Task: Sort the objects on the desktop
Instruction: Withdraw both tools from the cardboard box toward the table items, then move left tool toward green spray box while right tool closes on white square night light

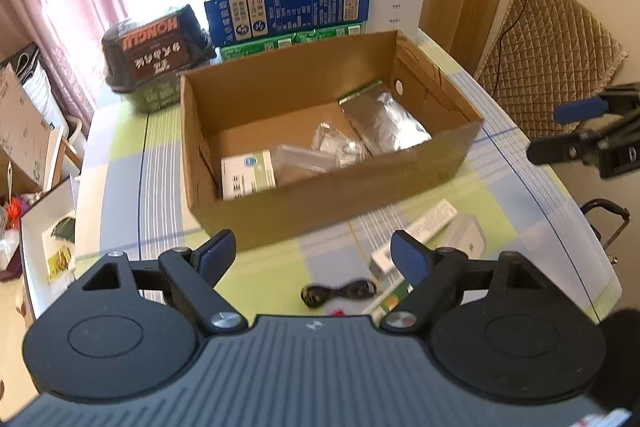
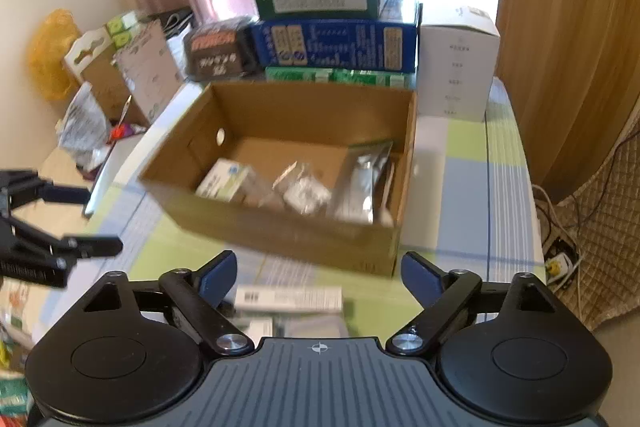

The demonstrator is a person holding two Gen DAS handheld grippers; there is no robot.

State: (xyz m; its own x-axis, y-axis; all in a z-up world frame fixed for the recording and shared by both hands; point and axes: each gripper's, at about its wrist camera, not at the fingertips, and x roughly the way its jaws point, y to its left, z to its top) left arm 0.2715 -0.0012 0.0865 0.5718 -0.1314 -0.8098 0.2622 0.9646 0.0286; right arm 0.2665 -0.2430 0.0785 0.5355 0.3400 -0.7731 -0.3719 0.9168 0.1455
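Sorting is judged to be partly complete. An open cardboard box (image 1: 320, 131) stands on the checked tablecloth (image 1: 120, 187), and several items are already seen inside it: a white-and-green carton (image 1: 248, 175) against the near wall, a clear plastic packet (image 1: 304, 161), a small crumpled bag (image 1: 340, 145) and a silver foil pouch (image 1: 384, 121) toward the far corner. Outside the box, on the near side of the table, items remain to be collected: a long white carton (image 1: 430, 223) lying just beside a pale grey box (image 1: 466, 239), a coiled black cable (image 1: 340, 293), and a small red object (image 1: 338, 313) of which too little is shown for identification. The left gripper (image 1: 320, 253) is held above this group with its jaws spread wide and nothing between them; the cable lies directly below the gap. The right gripper (image 2: 318, 273) is likewise spread wide and empty, positioned over the same long white carton (image 2: 288, 298), which appears between its blue pads (image 2: 218, 273). Neither tool is in contact with any object. The stacked retail boxes (image 1: 288, 7) behind the cardboard box are taken to be background stock, not sorting items, though this cannot be confirmed. The remaining work is estimated as roughly four pickups, each followed by a drop into the box.
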